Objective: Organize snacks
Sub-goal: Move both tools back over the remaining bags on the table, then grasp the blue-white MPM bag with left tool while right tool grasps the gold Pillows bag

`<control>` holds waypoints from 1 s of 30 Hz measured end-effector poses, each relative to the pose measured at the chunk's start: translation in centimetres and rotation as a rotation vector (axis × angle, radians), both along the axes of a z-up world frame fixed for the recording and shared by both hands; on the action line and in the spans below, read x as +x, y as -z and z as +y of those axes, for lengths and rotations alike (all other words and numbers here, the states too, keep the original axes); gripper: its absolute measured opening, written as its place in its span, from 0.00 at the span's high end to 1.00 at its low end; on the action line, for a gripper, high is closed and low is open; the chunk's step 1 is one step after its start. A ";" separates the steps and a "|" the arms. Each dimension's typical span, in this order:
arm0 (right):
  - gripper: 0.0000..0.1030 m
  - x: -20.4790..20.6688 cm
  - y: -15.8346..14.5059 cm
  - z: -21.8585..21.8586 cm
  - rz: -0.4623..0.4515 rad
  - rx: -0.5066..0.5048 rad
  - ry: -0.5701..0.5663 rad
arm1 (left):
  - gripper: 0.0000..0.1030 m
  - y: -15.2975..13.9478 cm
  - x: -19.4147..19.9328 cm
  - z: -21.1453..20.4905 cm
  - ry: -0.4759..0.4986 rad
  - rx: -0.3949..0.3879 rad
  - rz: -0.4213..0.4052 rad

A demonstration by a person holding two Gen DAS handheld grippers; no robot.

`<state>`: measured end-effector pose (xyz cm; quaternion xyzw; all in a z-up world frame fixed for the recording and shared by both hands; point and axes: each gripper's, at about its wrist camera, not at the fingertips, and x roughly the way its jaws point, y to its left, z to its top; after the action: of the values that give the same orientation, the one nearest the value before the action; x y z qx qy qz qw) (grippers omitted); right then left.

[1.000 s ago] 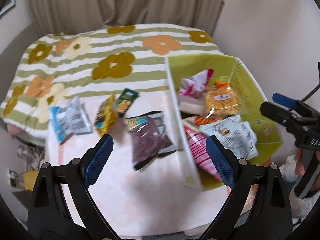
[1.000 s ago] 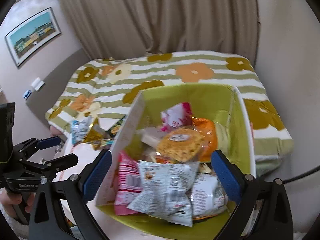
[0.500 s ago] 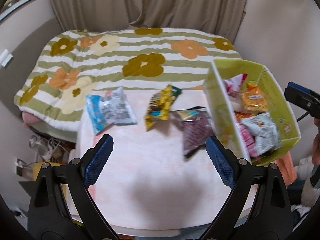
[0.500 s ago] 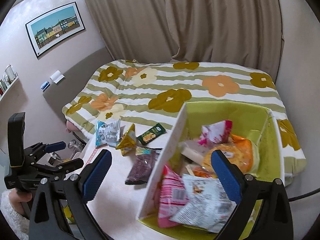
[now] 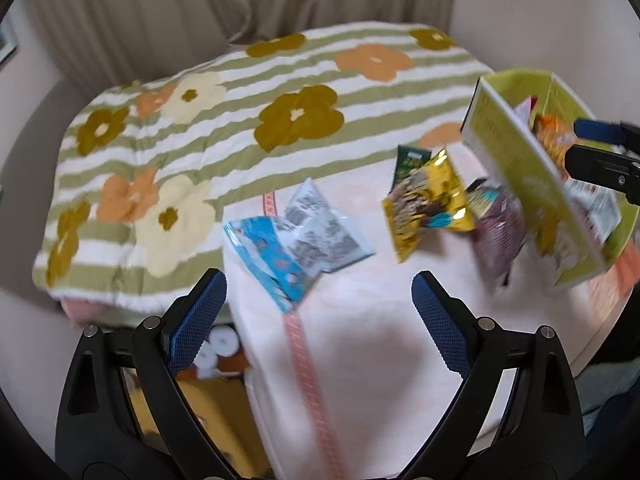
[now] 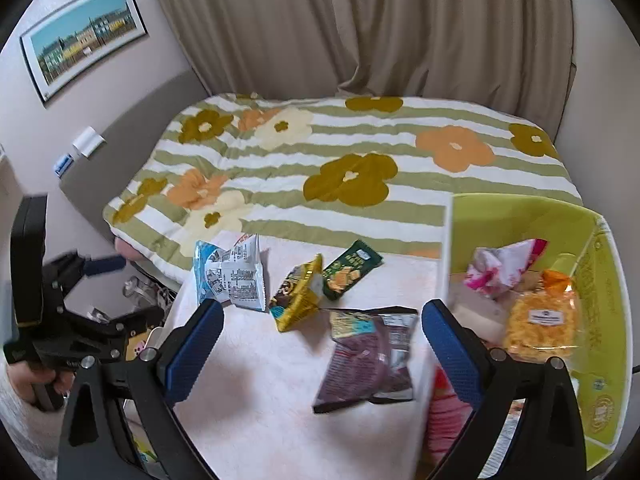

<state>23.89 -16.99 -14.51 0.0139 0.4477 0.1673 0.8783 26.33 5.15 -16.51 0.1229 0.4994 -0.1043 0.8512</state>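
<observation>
Your left gripper (image 5: 320, 304) and right gripper (image 6: 322, 336) both gape wide, empty (above the pink table (image 6: 260, 392)); purple packet (image 6: 360, 360) lies loose.

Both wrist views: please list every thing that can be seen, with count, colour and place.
blue and white packet: 1, left on the table
gold packet: 1, middle
dark green packet: 1, behind the gold one
purple packet: 1, beside the box
green box: 1, right, holding several snacks
table: 1, pale pink cover
bed quilt: 1, striped, flowered
curtain: beige, behind
framed picture: 1, wall
left gripper: open, empty
right gripper: open, empty
</observation>
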 end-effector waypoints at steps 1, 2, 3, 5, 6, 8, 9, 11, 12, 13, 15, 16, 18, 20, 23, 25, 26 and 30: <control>0.04 0.2 0.4 0.6 0.008 -0.006 0.004 | 0.10 0.4 0.6 0.4 0.028 0.010 0.010; 0.04 0.5 0.8 1.3 0.020 -0.013 0.010 | 0.10 1.0 1.4 0.7 0.060 0.024 0.022; 0.04 0.9 1.4 1.9 0.034 -0.020 0.020 | 0.10 1.6 2.2 1.1 0.095 0.035 0.038; 0.04 1.7 2.7 3.0 0.065 -0.032 0.042 | 0.10 3.2 3.8 1.6 0.167 0.047 0.071; 0.04 2.0 3.1 3.3 0.076 -0.039 0.053 | 0.10 3.7 4.4 1.7 0.189 0.048 0.080; 0.04 2.7 4.4 4.1 0.101 -0.059 0.073 | 0.10 5.2 5.8 1.8 0.255 0.052 0.110; 0.04 3.0 5.0 4.5 0.114 -0.071 0.083 | 0.10 5.9 6.5 1.7 0.285 0.061 0.124; 0.04 3.5 6.2 5.3 0.139 -0.097 0.099 | 0.10 7.4 7.5 1.6 0.339 0.087 0.142; 0.04 3.6 6.6 5.5 0.146 -0.105 0.106 | 0.10 8.1 8.0 1.4 0.363 0.099 0.152; 0.04 3.8 7.0 5.7 0.154 -0.110 0.113 | 0.10 8.7 8.4 1.3 0.383 0.108 0.163; 0.04 4.0 7.8 6.0 0.169 -0.119 0.132 | 0.10 10.0 9.3 1.1 0.425 0.123 0.182; 0.04 4.2 8.1 6.2 0.176 -0.122 0.143 | 0.10 10.4 9.5 1.0 0.443 0.128 0.187; 0.04 4.4 8.6 6.2 0.187 -0.124 0.162 | 0.10 11.4 9.8 0.8 0.475 0.134 0.201; 0.04 4.7 9.0 6.0 0.195 -0.122 0.178 | 0.10 12.1 10.3 0.5 0.494 0.140 0.207; 0.04 5.0 9.4 6.0 0.197 -0.126 0.182 | 0.10 12.9 10.9 0.2 0.512 0.124 0.223; 0.04 5.4 9.7 6.1 0.198 -0.133 0.177 | 0.10 13.4 11.2 0.0 0.519 0.111 0.241; 0.04 5.5 9.9 6.2 0.199 -0.134 0.174 | 0.10 13.6 11.3 -0.2 0.521 0.111 0.243; 0.04 6.1 10.5 6.4 0.201 -0.143 0.156 | 0.10 14.4 11.7 -0.4 0.514 0.090 0.264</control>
<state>29.98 -10.55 -24.97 0.0025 0.5416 0.0639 0.8382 37.99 4.74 -30.89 0.2683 0.5625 -0.3092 0.7183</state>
